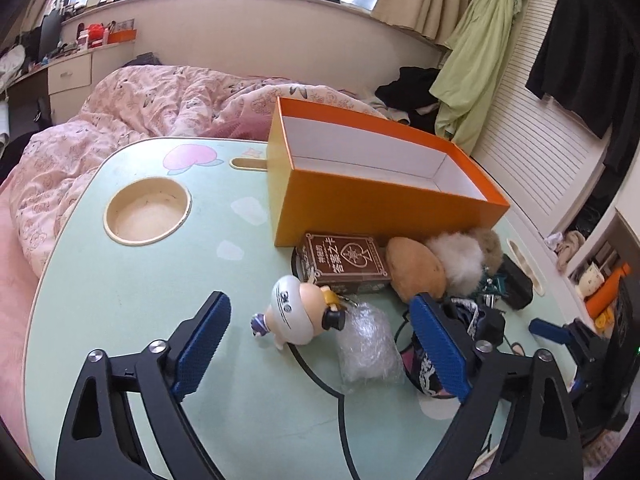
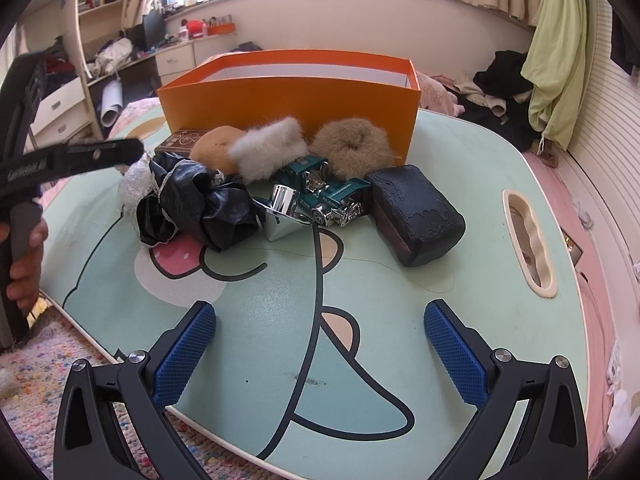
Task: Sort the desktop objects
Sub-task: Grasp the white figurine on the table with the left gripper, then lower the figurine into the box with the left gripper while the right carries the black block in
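An open orange box (image 1: 376, 200) (image 2: 288, 96) stands at the back of the green lap table (image 1: 140, 288) (image 2: 460, 216). In front of it lie a brown card box (image 1: 344, 260), a tan pouch (image 1: 416, 268), white and brown fluffy scrunchies (image 2: 268, 148), a green toy car (image 2: 320, 192), a black case (image 2: 416, 212), black crumpled cloth (image 2: 192, 204) and a bubble-wrap bag (image 1: 368, 344). My left gripper (image 1: 320, 332) is open, with a small doll figure (image 1: 296, 312) between its fingers. My right gripper (image 2: 320, 340) is open and empty over bare table.
The table has a round cup recess (image 1: 146, 210) and a handle slot (image 2: 528, 236). A pink quilt (image 1: 140, 96) lies behind it. Hanging clothes (image 2: 556, 52) are to the right. A speckled rug (image 2: 40, 360) lies below the table's front edge.
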Available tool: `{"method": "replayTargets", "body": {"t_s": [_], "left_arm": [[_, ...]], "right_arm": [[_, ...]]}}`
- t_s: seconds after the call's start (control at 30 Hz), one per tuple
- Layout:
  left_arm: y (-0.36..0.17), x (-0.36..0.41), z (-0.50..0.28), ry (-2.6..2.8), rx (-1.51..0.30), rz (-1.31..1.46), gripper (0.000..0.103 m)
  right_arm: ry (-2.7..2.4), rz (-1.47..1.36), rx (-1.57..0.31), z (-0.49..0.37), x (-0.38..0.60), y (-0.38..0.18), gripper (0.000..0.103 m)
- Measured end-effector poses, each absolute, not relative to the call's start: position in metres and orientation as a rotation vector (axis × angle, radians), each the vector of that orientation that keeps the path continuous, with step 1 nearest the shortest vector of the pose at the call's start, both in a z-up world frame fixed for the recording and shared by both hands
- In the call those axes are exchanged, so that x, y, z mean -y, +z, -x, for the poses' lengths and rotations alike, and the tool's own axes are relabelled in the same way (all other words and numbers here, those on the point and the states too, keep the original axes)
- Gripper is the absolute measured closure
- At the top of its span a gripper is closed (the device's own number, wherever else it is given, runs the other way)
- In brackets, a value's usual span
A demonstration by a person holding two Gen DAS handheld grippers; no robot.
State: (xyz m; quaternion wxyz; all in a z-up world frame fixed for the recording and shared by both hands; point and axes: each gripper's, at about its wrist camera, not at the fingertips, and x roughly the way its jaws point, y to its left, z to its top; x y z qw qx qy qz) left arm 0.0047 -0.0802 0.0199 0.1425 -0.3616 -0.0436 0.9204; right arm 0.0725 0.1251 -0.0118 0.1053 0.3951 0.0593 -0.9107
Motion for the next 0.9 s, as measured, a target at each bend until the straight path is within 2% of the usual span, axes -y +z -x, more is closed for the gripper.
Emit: {"method": "replayTargets", "body": {"t_s": [0.07,0.13,0.2,0.3,0.4,0.43,0.5,0.53,0.77,0.9], "left_arm": [[0.021,0.084,0.002,2.644,0.172,1.074,0.017],[0.017,0.086,0.009,2.654,0.181,1.105,0.025],[0.01,0.089,0.015,2.649,0.21,1.152,0.045],[0.004,0.094,0.014,2.661,0.237,1.139,0.054],[0.002,0.093,0.011,2.675,0.194,1.118,0.054],[0.002,0.088,0.009,2.704,0.109,1.114,0.054],[-0.003,0.068,0.004,2.758,-0.19,1.124,0.052],[-0.005,0.062,0.001,2.763,-0.258,1.117,0.052],[-0.007,0.073,-0.002,2.737,-0.225,1.134,0.053],[-0.006,0.087,-0.014,2.723,-0.134,1.104,0.053]], "right_arm": [[-2.684,-1.164,-0.175,-0.073,-0.125,-0.012,0.0],[-2.684,-1.164,-0.175,-0.073,-0.125,-0.012,0.0],[-2.684,-1.164,-0.175,-0.073,-0.125,-0.012,0.0],[-2.684,-1.163,-0.176,-0.073,-0.125,-0.012,0.0],[-2.685,-1.162,-0.178,-0.073,-0.124,-0.011,0.0],[-2.685,-1.162,-0.177,-0.073,-0.125,-0.011,0.0],[-2.684,-1.163,-0.181,-0.073,-0.124,-0.012,0.0],[-2.684,-1.162,-0.181,-0.072,-0.125,-0.012,0.0],[-2.683,-1.162,-0.178,-0.072,-0.125,-0.011,0.0],[-2.682,-1.161,-0.176,-0.071,-0.125,-0.01,0.0]]}}
